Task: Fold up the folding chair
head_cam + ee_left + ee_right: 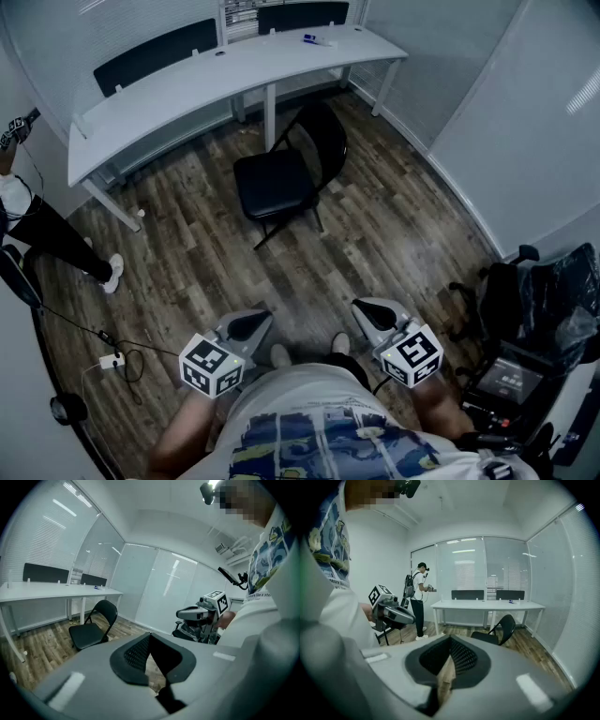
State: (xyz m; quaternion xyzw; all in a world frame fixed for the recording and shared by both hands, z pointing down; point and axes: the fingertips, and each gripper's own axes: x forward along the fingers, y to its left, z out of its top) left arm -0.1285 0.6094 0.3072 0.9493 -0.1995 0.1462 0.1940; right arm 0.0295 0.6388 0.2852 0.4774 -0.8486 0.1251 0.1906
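**Item 1.** We list the folding chair (284, 176). It is black and stands unfolded on the wood-plank floor (403, 234), with its seat level and its backrest toward the upper right. It sits at upper centre of the head view, just in front of the desk and well apart from both grippers.

**Item 2.** We list the left gripper (247, 325), lower left of centre in the head view. Its jaws are pressed together with nothing between them, and it points up-frame toward the chair.

**Item 3.** We list the right gripper (372, 313), lower right of centre. Its jaws are likewise pressed together and empty. It lies beside the left one with a gap between them.

**Item 4.** We list the desk (178, 89), white, long and curved, across the top of the head view. A small blue-and-white pen-like object (317, 39) lies near its right end. Dark panels (155, 52) stand along its far edge.

**Item 5.** We list a second person (419, 599), standing at the desk's left end in the right gripper view.

**Item 6.** We list a heap of black bags and equipment (525, 300) at the lower right. A white power strip (112, 360) with its cable lies on the floor at the lower left.
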